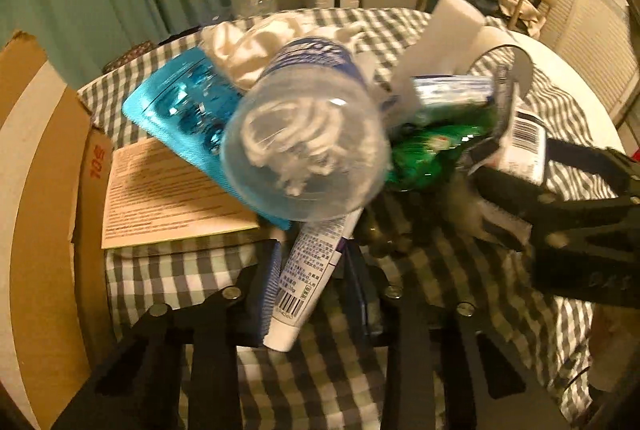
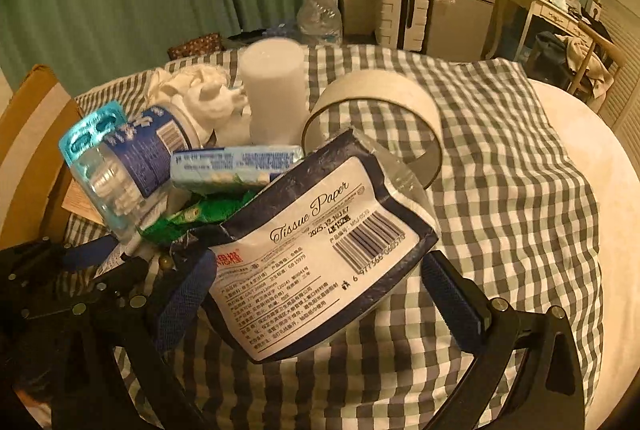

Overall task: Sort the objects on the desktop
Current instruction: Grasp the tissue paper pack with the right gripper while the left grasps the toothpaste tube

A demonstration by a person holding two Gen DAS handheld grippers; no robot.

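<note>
My left gripper point(image 1: 314, 254) is shut on a white tube point(image 1: 304, 270) with a barcode, whose tail end points back at the camera from under a pile. A clear cotton swab jar point(image 1: 304, 134) with a blue label lies on top of the tube's far end. My right gripper point(image 2: 320, 258) stands wide open around a dark-edged tissue paper pack point(image 2: 320, 254). The left pad touches the pack's edge and the right pad sits beside its corner. The pack leans on a green packet point(image 2: 200, 214) and a light blue packet point(image 2: 236, 166).
A blue blister pack point(image 1: 180, 110), a white cloth point(image 2: 200, 90), a white foam cylinder point(image 2: 272, 90) and a tape roll point(image 2: 376, 90) crowd the checked cloth point(image 2: 500, 190). A leaflet point(image 1: 168, 190) and a cardboard box point(image 1: 36, 150) lie at the left. The round table's rim point(image 2: 592, 170) curves right.
</note>
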